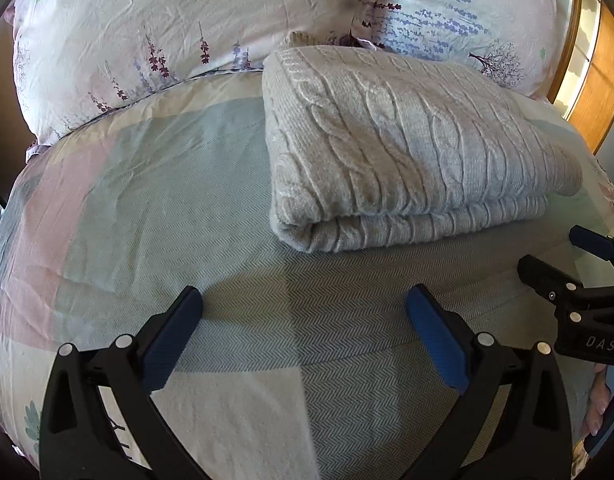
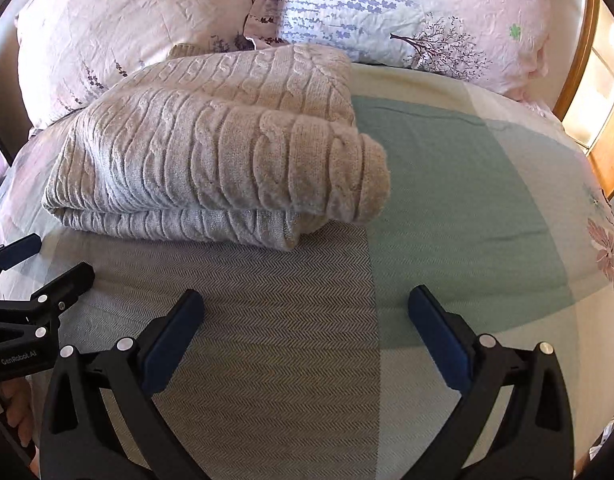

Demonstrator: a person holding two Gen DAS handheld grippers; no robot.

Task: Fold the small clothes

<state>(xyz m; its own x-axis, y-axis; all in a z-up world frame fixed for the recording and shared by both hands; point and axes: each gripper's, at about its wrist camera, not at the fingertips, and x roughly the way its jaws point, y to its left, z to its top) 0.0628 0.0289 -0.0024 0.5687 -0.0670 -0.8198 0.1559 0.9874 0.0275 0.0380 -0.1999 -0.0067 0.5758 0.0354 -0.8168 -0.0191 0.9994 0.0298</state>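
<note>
A beige cable-knit sweater (image 1: 403, 144) lies folded in a thick rectangle on the bed, near the pillows. It also shows in the right wrist view (image 2: 211, 148). My left gripper (image 1: 305, 300) is open and empty, just short of the sweater's near edge, over the sheet. My right gripper (image 2: 307, 300) is open and empty, in front of the sweater's right end. The right gripper also shows at the right edge of the left wrist view (image 1: 547, 256), and the left gripper at the left edge of the right wrist view (image 2: 63, 260).
The bed has a patchwork sheet (image 1: 155, 208) of green, pink and cream. Two floral pillows (image 1: 167, 28) (image 2: 419, 12) lie behind the sweater. A wooden headboard or frame (image 1: 603, 80) stands at the far right.
</note>
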